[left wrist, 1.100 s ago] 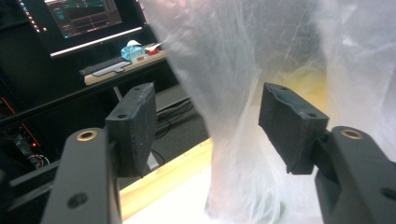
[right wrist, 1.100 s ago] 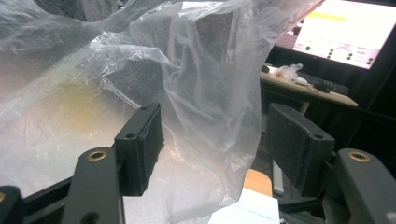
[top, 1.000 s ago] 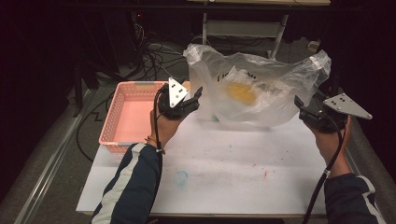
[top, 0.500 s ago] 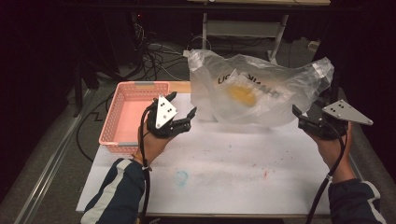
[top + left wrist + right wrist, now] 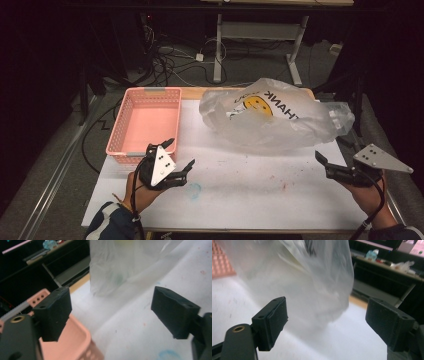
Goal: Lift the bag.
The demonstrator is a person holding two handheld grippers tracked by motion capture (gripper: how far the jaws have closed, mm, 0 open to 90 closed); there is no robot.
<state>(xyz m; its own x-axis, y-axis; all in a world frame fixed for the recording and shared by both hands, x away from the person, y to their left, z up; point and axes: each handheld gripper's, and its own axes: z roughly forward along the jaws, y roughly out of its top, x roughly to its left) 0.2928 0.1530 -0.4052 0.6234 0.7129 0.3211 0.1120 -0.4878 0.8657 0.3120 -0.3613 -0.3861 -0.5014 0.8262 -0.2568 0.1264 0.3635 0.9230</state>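
While both jaws gape empty, left gripper and right gripper flank the plastic bag ahead, probably for grasping.

- The left gripper was held low at the near left of the high view, its jaws spread wide and pointing forward and to the right, nothing between them.
- Its grey three-cornered plate faced up, and the left hand gripped it from below, a striped sleeve behind the wrist.
- The right gripper sat at the near right, its jaws gaping and empty, pointing left.
- The right hand held it from beneath, with the cable trailing down past the wrist.
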